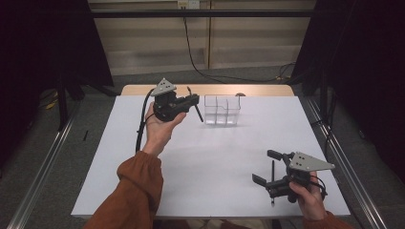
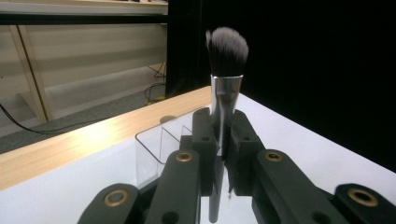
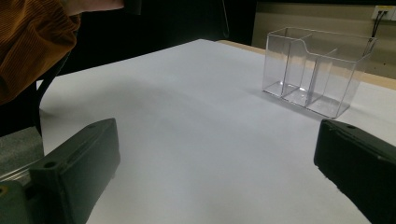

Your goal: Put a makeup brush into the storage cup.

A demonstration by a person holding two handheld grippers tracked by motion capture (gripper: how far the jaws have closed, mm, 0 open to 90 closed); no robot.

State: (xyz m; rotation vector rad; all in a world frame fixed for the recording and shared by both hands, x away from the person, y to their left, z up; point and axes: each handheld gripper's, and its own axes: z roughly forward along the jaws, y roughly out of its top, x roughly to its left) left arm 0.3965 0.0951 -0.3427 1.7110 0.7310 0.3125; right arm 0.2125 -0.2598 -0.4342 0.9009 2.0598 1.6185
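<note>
The black-bristled, silver-ferruled makeup brush [image 2: 226, 74], clamped in the left hand-held gripper [image 1: 191, 101], could be knocked against the clear three-compartment plastic organiser [image 1: 222, 110]; the right hand-held gripper [image 1: 269, 167] is held wide open, empty.

A makeup brush [image 2: 226, 84] with a dark, grey-tipped head and shiny silver ferrule is standing nearly upright, its black handle sitting pinched between the left tongs [image 2: 219, 140]. A clear plastic organizer [image 1: 222, 109] (three compartments visible) is resting upright near the far edge of the white surface [image 1: 215, 157], just beside the brush.
</note>
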